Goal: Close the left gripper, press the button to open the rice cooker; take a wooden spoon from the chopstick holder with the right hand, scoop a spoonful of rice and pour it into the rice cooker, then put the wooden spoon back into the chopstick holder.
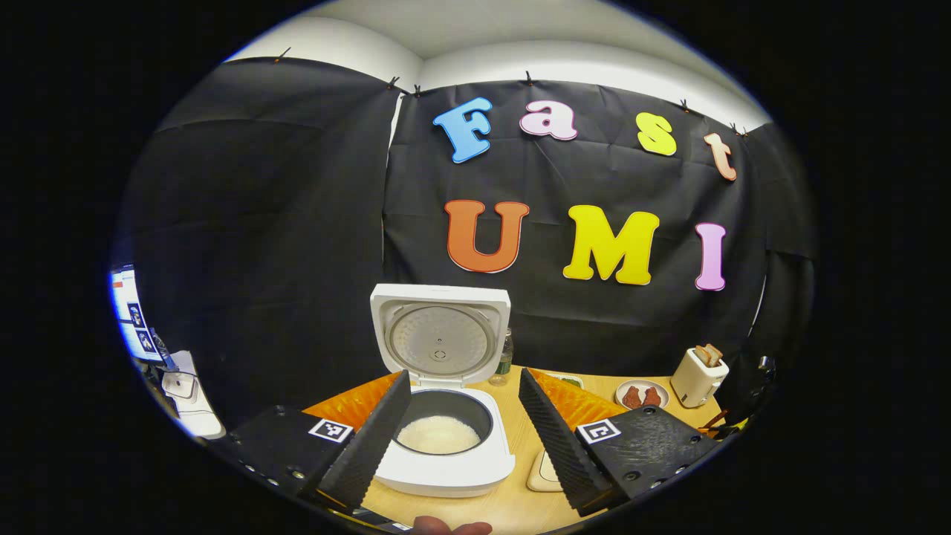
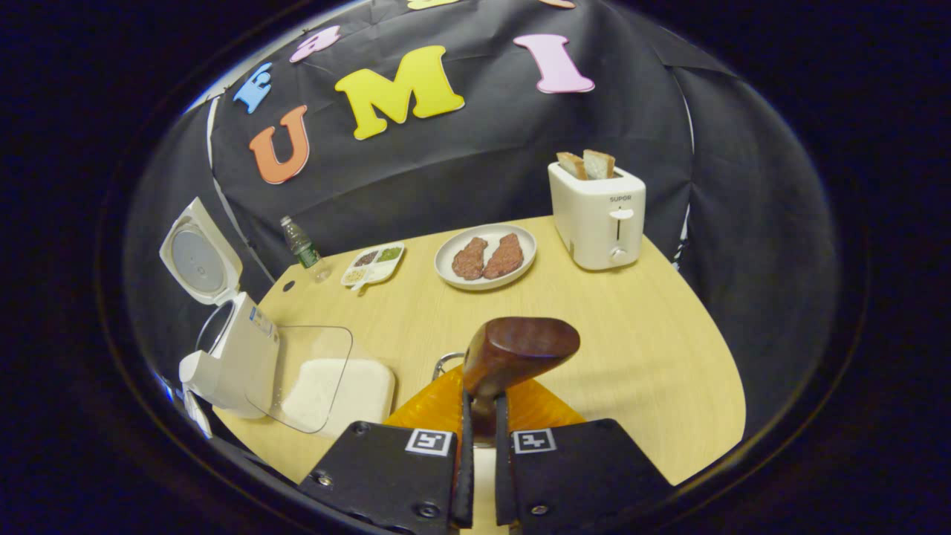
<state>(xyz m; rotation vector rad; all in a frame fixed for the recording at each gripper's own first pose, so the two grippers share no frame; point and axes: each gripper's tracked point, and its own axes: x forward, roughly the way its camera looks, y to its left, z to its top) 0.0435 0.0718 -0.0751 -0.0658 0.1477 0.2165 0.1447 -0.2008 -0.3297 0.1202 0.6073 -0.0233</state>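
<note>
Left hand-held gripper [image 1: 464,416] hangs w/ fingers spread wide, nothing between them, looking straight at the rice cooker [image 1: 446,453] just ahead on the desk [image 1: 520,498]. Cooker lid [image 1: 440,334] is up, standing near upright behind the pot; inner pot has a layer of white rice [image 1: 438,435] at the bottom. A small bottle [image 1: 504,358] stands just behind-right of the lid, a plate w/ two brown pieces [image 1: 642,394] and a toaster [image 1: 698,377] w/ bread in its slots sit farther right near the booth wall. A fingertip [image 1: 452,527] shows at the bottom edge of the left gripper view. Right hand-held gripper [image 2: 480,416] is narrow, both fingers clamped on the handle of the wooden spoon [image 2: 516,353], whose dark rounded end sticks up and forward above the fingers. A bit of metal wire rim [image 2: 446,362] shows just left of the spoon, prob the chopstick holder but can't tell for sure. In the right gripper view the cooker sits at far left, lid open, w/ a clear rice container [image 2: 327,383] holding white rice just beside it on the desk. Farther back: a divided dish [image 2: 373,263] of small foods, the bottle beside it, the plate, and the toaster at right.
</note>
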